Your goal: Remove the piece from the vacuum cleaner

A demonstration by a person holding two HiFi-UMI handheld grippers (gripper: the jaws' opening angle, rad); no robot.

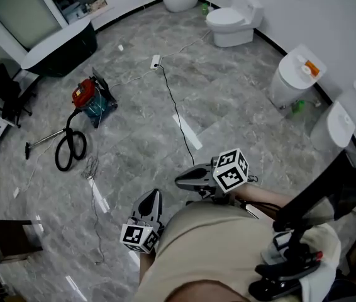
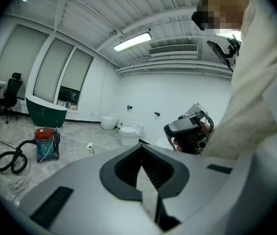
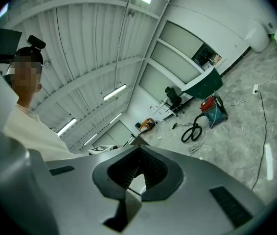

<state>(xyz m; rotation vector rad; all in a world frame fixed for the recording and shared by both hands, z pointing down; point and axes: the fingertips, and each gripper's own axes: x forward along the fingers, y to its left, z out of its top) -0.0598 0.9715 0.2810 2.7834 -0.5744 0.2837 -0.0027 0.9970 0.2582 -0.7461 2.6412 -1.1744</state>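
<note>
Grey marbled floor (image 1: 241,106) fills the head view. What matters sits small in its upper left. The vacuum cleaner (image 1: 92,99), a red lid over a teal body, stands just below and right of the dark bathtub (image 1: 65,55). Its black hose (image 1: 71,148) lies looped on the floor beneath it, and the wand (image 1: 44,140) runs off to the left. At that size I cannot tell where one piece of it joins the next.

Further right, a white power strip (image 1: 156,61) feeds a black cable (image 1: 177,112) that runs down toward the middle of the frame. A toilet (image 1: 231,22) stands at the upper right, and other fixtures at the right edge are cut off. My own beige top (image 1: 209,250) covers the bottom of the frame and hides my hands and the rear of both tools. The dark gear at the lower right I cannot make out.

The left gripper (image 1: 155,197) is low and centre, pointing up the frame. In the left gripper view its fingers are pressed tip to tip with nothing between them. The vacuum cleaner is far off at that view's left, and my sleeve (image 2: 256,97) blocks its right side.

The right gripper (image 1: 181,181) points left. Its fingers are likewise closed together and empty, with the vacuum cleaner well apart at the right of its view.
</note>
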